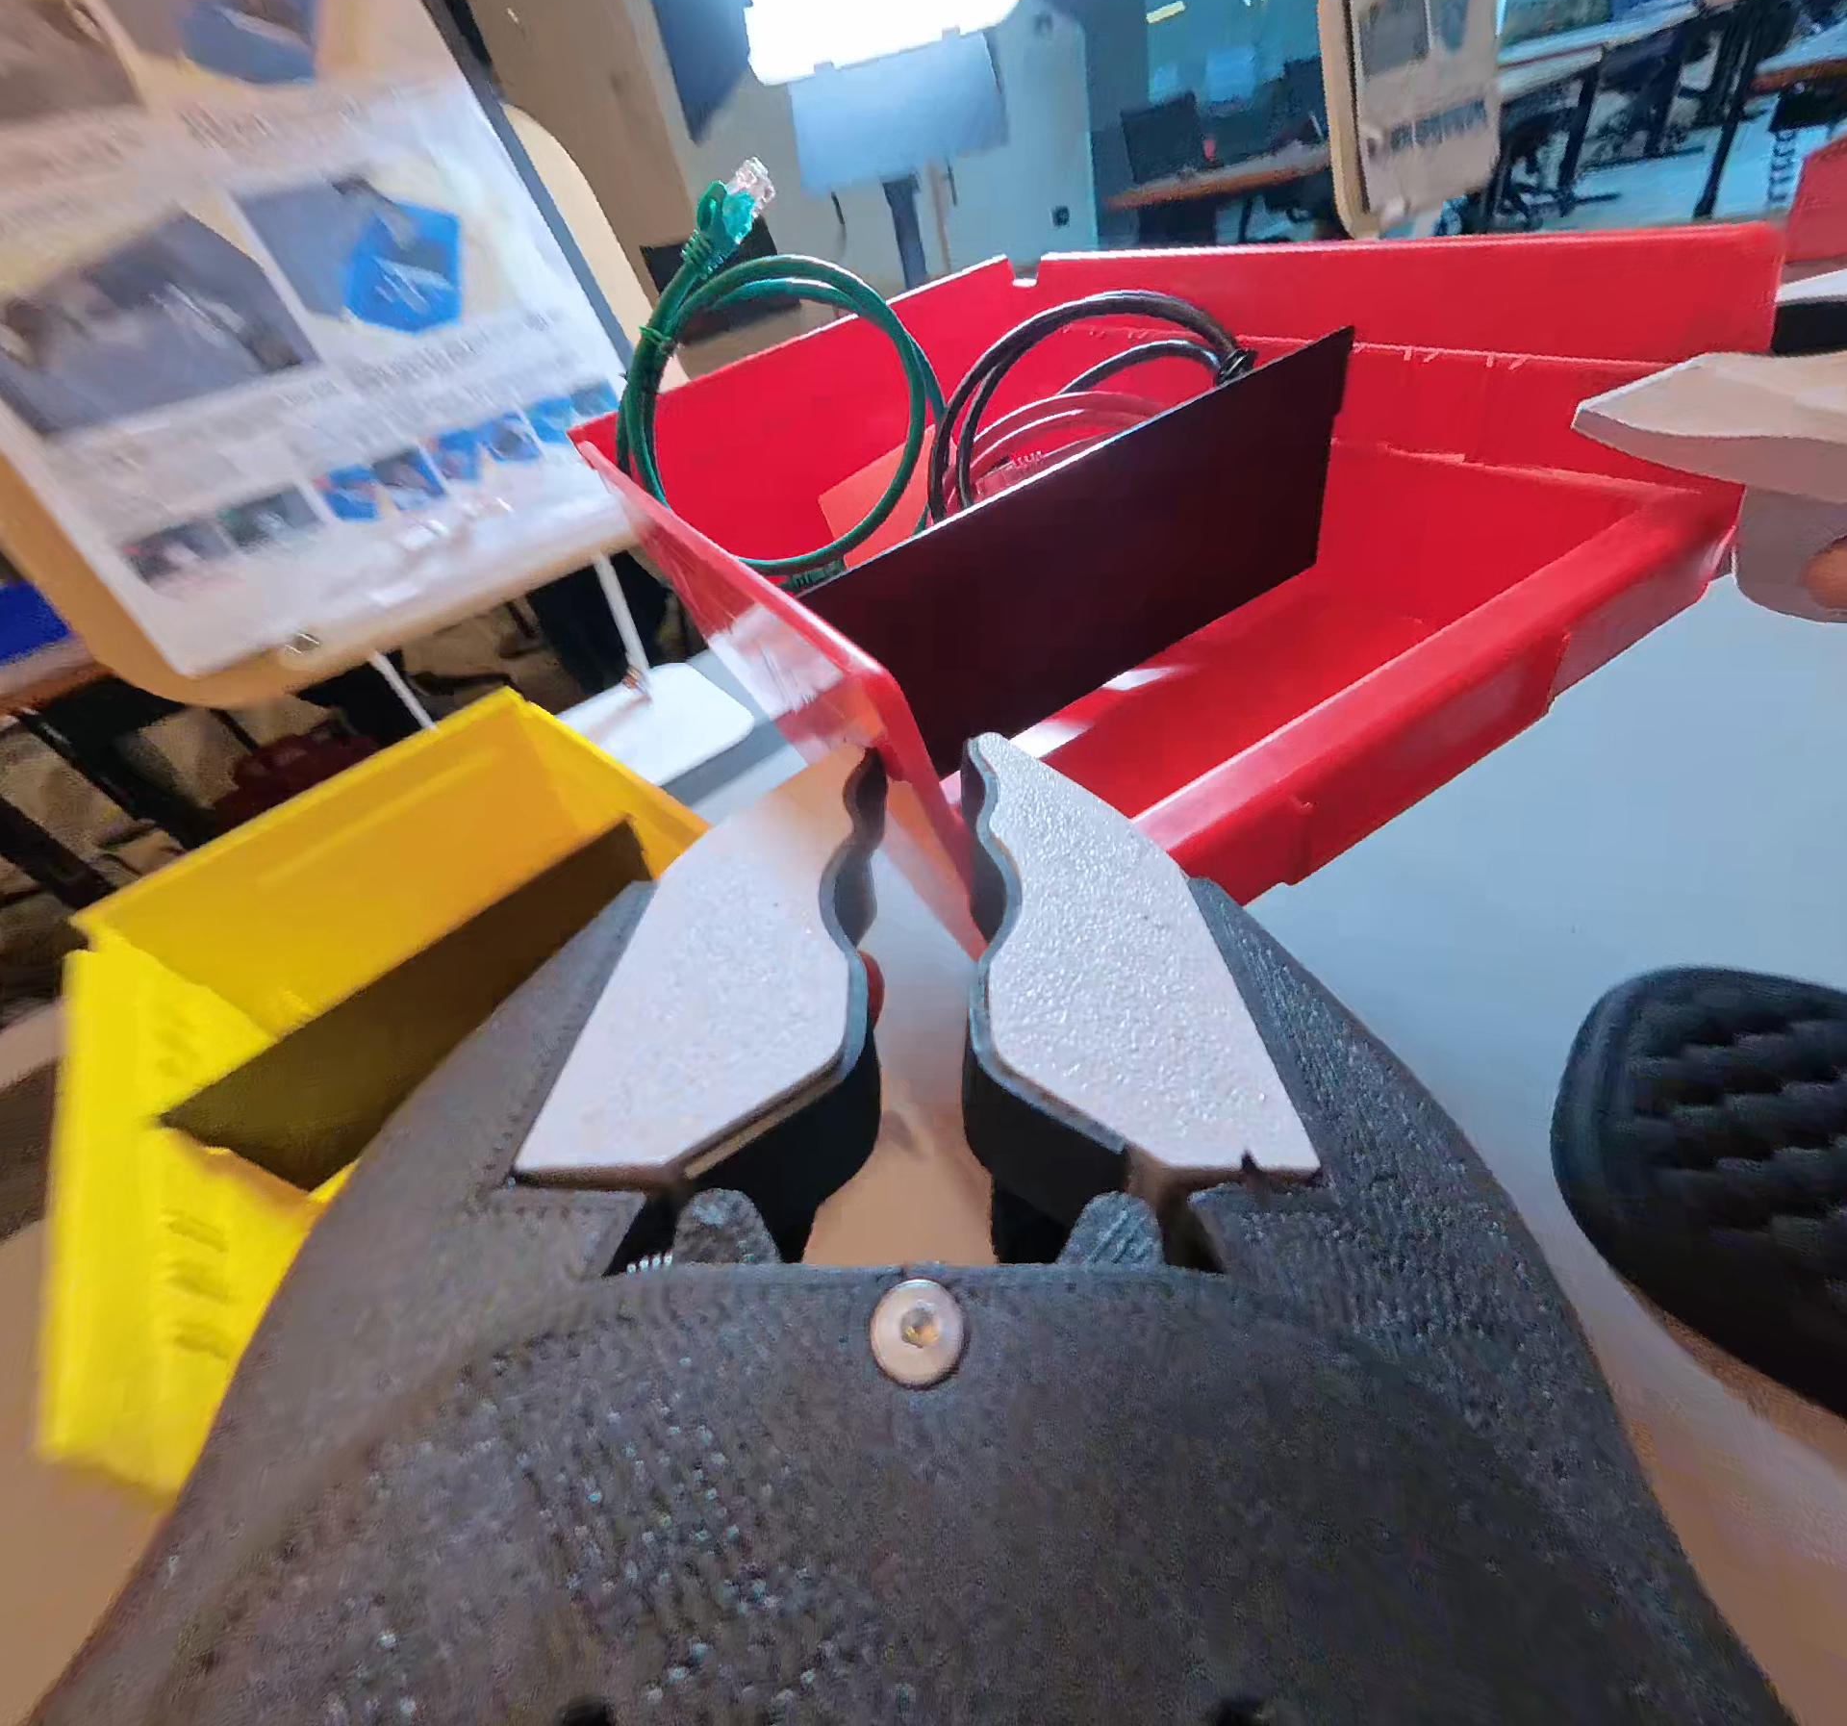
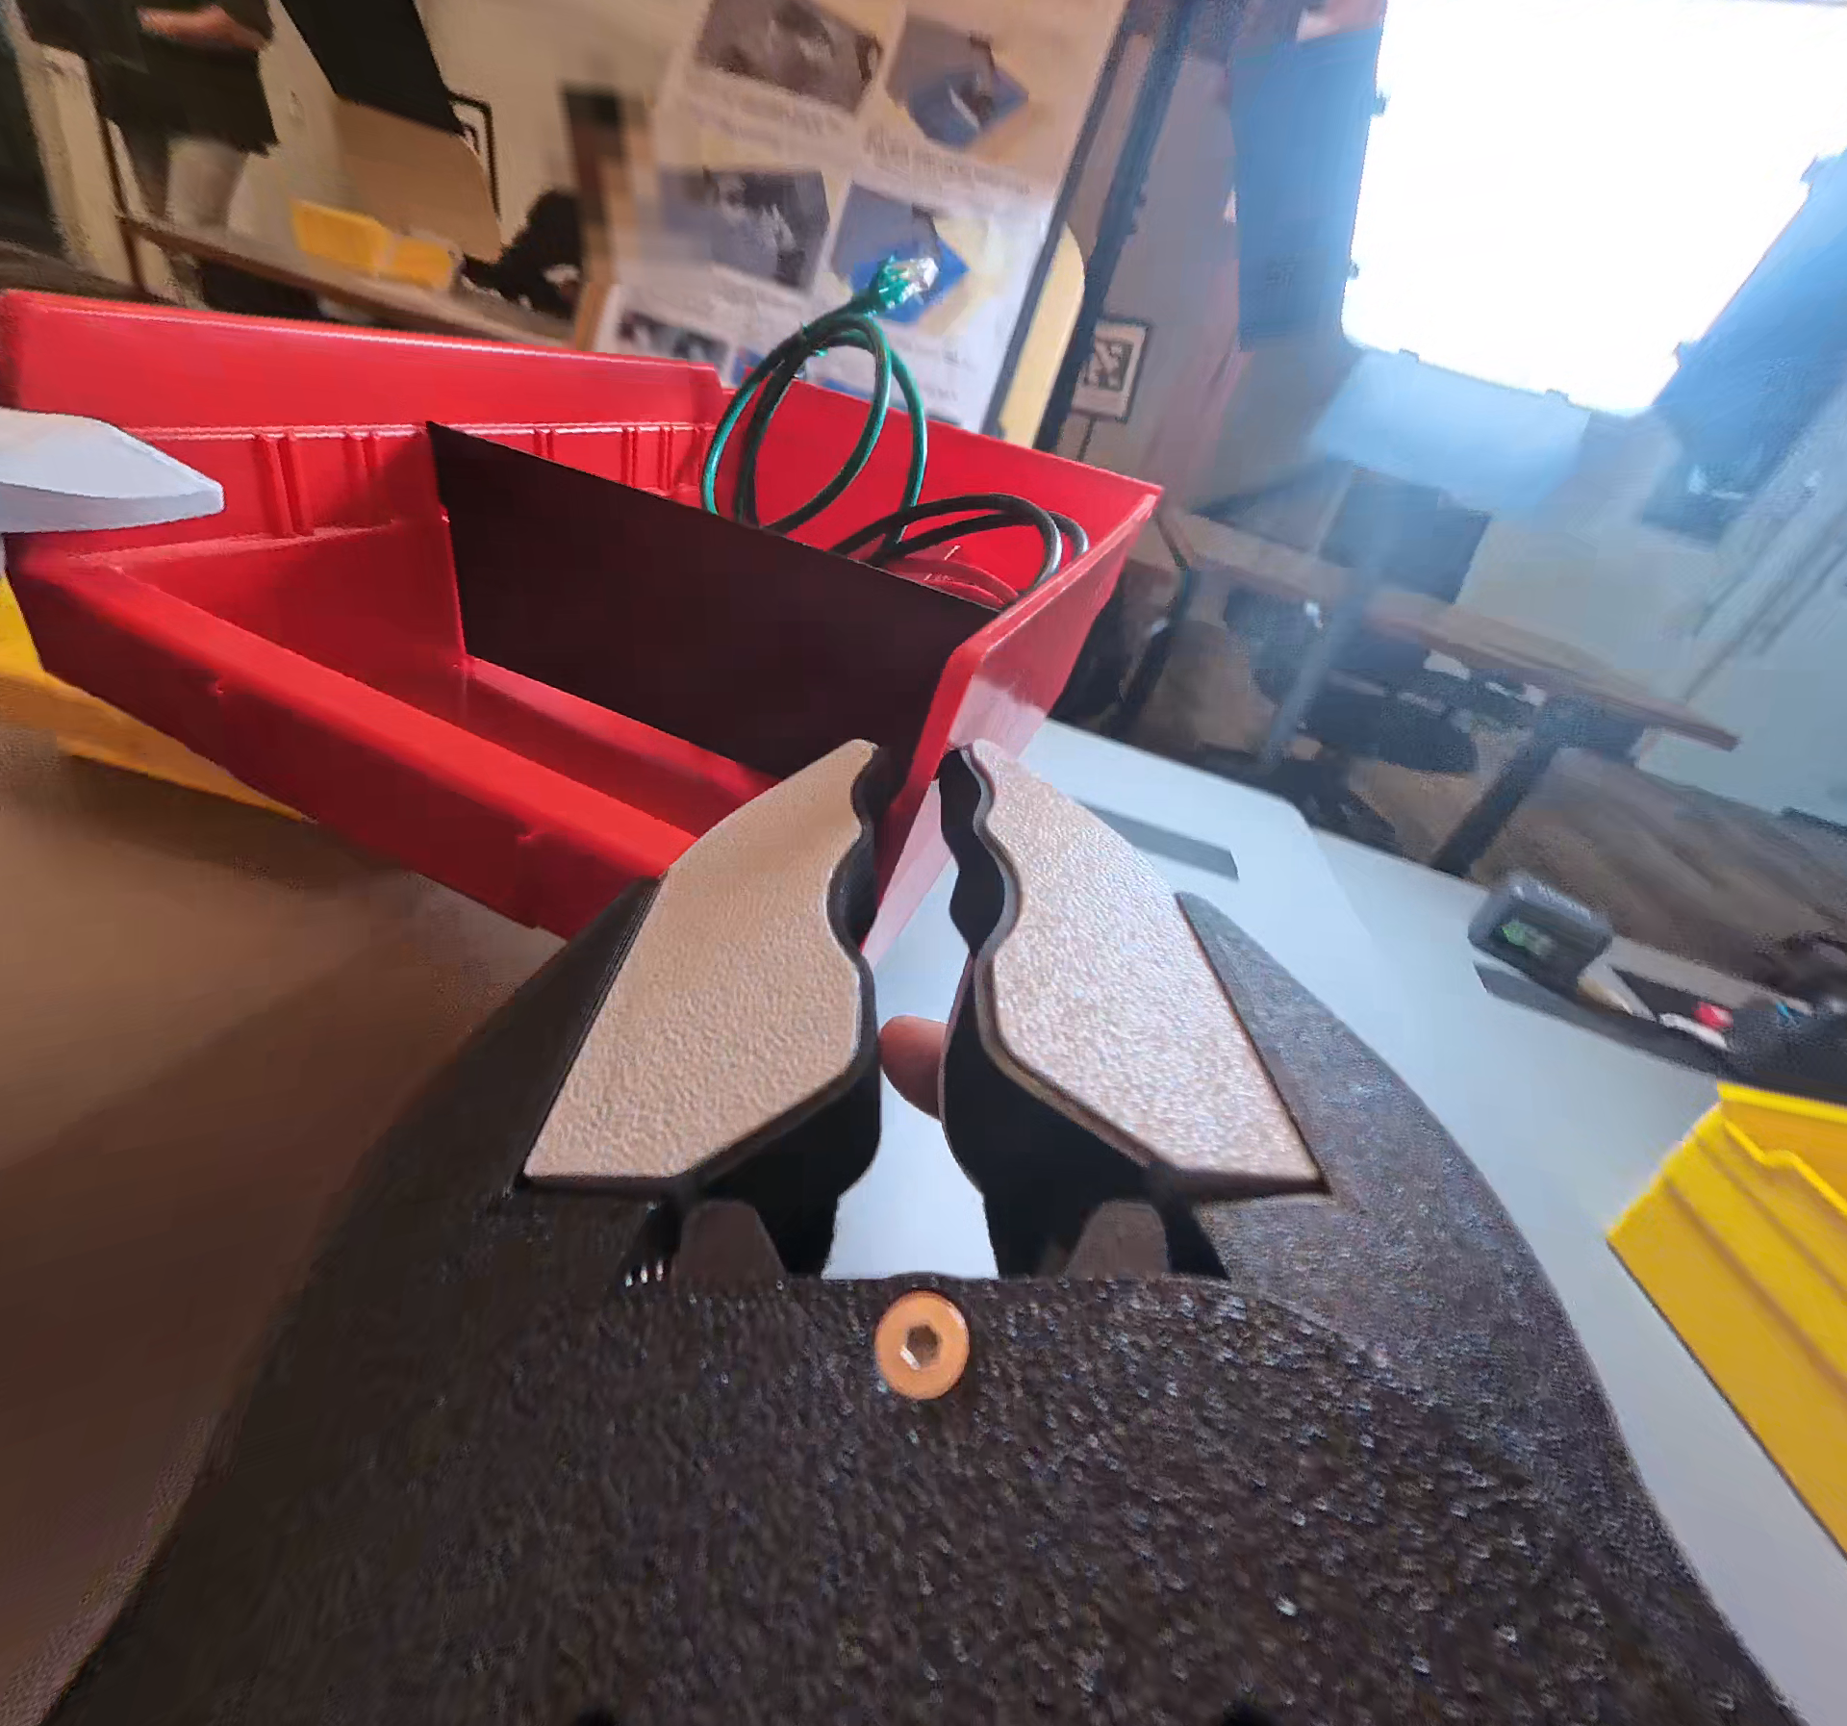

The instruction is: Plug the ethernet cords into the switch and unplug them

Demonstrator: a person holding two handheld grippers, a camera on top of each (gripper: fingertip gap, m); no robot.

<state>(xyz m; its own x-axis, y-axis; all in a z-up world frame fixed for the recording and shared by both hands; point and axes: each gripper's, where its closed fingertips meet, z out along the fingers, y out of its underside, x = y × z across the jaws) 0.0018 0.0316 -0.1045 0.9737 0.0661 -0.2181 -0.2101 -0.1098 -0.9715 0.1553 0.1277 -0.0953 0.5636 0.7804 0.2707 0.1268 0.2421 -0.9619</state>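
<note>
Both grippers are clamped on the red bin (image 1: 1349, 708), one at each end: the left gripper (image 1: 924, 838) has its fingers pinched on the thin end wall of the bin, and the right gripper (image 2: 910, 838) bites the opposite end wall, so this looks like the bin being carried or set in place, not plugging yet. My read is that the task proper hasn't started, because no switch shows anywhere in either view and every cord sits loose. Behind the black divider (image 1: 1079, 578), in the end compartment nearest the left gripper, lie the ethernet cords: the coiled green cord (image 1: 900, 399) standing tallest with its clear plug poking above the rim, the black cord (image 1: 1079, 329) looped beside it, and a reddish one half hidden underneath. The near compartment is bare. All plugging and unplugging is left to do. Below, a pale grey tabletop (image 1: 1649, 778), with a yellow bin (image 1: 250, 1028) just beside the red bin's left end. Around us, a workshop room: a printed poster (image 1: 250, 329) on a stand, desks, a bright window (image 2: 1599, 179).
</note>
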